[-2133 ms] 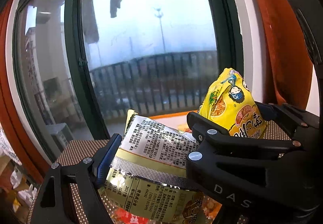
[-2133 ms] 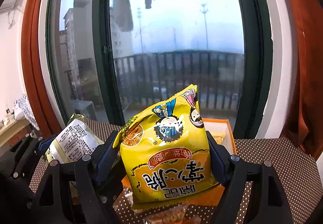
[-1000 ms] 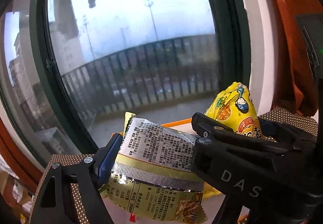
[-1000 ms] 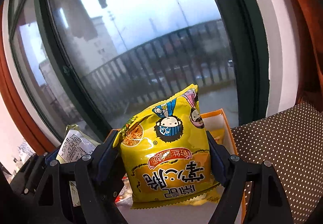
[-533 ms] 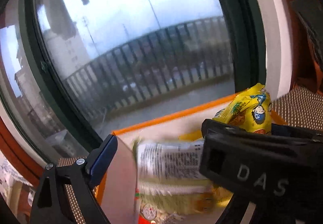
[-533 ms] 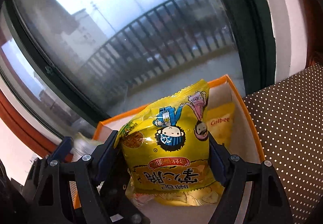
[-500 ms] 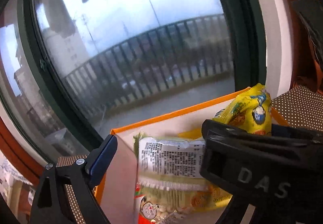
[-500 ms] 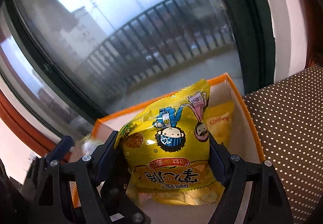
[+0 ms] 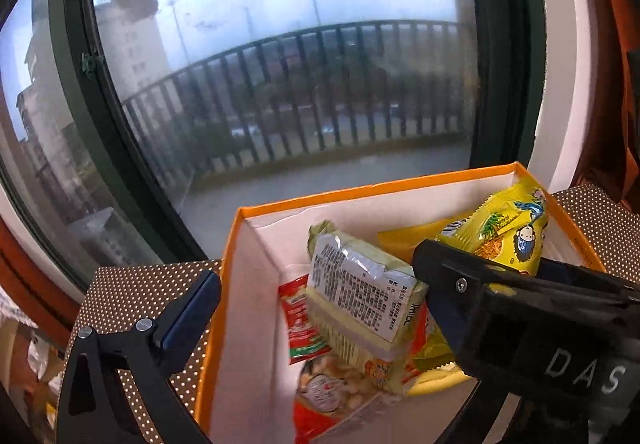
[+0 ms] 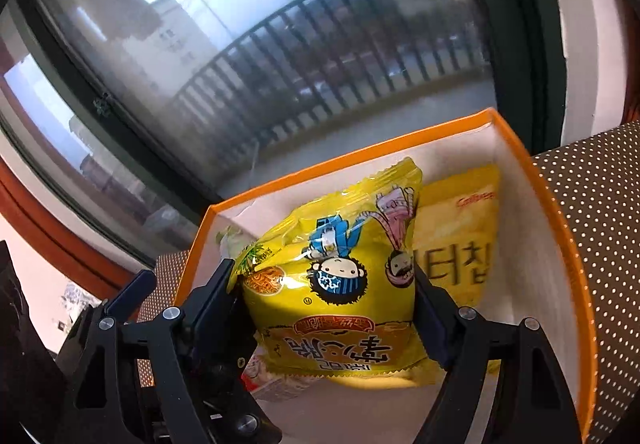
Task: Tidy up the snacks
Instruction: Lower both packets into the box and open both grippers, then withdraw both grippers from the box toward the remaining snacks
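a home: balcony window [image 9: 280, 84], orange curtain [image 9: 616, 84], dotted tablecloth [image 10: 600, 212], snack box [image 9: 360, 190].

Your bench [image 10: 592, 204], brown w/ white dots, carries the orange box [image 9: 236, 240] by the window.

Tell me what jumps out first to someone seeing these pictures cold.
The bright yellow cartoon noodle packet, clamped in the right claw over the orange-rimmed box, grabs the eye first. Next comes the pale green packet lying printed-back-up on other snacks in that box, with the left claw open around it. Behind looms a big window with balcony railings.
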{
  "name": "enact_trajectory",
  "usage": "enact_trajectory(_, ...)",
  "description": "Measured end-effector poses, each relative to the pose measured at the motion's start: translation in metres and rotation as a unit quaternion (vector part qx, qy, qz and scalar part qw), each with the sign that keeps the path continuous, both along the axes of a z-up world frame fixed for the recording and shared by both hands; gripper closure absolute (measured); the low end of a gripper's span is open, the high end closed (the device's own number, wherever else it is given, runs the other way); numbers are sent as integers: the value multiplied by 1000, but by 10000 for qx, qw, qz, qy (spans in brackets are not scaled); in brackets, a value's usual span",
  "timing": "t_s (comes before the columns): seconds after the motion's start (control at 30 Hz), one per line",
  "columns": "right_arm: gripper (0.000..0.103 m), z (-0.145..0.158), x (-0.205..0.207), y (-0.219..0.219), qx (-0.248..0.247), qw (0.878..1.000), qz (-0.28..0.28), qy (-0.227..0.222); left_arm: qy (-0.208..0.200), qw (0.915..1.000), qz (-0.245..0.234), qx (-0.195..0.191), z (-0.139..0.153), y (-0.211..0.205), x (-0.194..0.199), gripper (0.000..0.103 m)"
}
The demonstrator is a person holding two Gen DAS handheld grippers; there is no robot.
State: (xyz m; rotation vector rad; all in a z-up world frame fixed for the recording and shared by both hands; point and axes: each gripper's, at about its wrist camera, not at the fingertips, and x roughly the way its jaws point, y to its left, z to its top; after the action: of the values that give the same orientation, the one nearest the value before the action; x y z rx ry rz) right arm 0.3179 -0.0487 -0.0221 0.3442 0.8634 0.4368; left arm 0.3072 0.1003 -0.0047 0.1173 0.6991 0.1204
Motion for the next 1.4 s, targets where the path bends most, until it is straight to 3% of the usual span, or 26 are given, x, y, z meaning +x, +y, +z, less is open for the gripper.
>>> enact_trajectory(0.17, 17, -2, -2, 17, -145, 9999, 24, -32, 57, 9998, 36, -185, -4, 17, -3, 0)
enact_trajectory(0.3, 1, -2, -4, 24, -78, 10000, -24, -31, 25, 9995, 15, -318, -3, 23, -9, 0)
enact_trajectory(0.57, 0, 6, -17, 29, -732, 9960, -48, -502, 5, 9974, -147, -699, -5, 16, -26, 0)
enact_trajectory(0.73, 0, 10, -28, 24, -736, 9963, -78, -438, -43, 9956, -223, -905, -2, 11, -40, 1)
enact_trajectory(1.17, 0, 28, -77, 15, -1358, 9871, -74, -848, -267, 9929, -432, -1073, 9, -9, -83, 1)
enact_trajectory(1.4, 0, 42, -113, 10, -1767, 9742, -219, -1386, -461, 9922, -534, -1028, 21, -21, -110, 1)
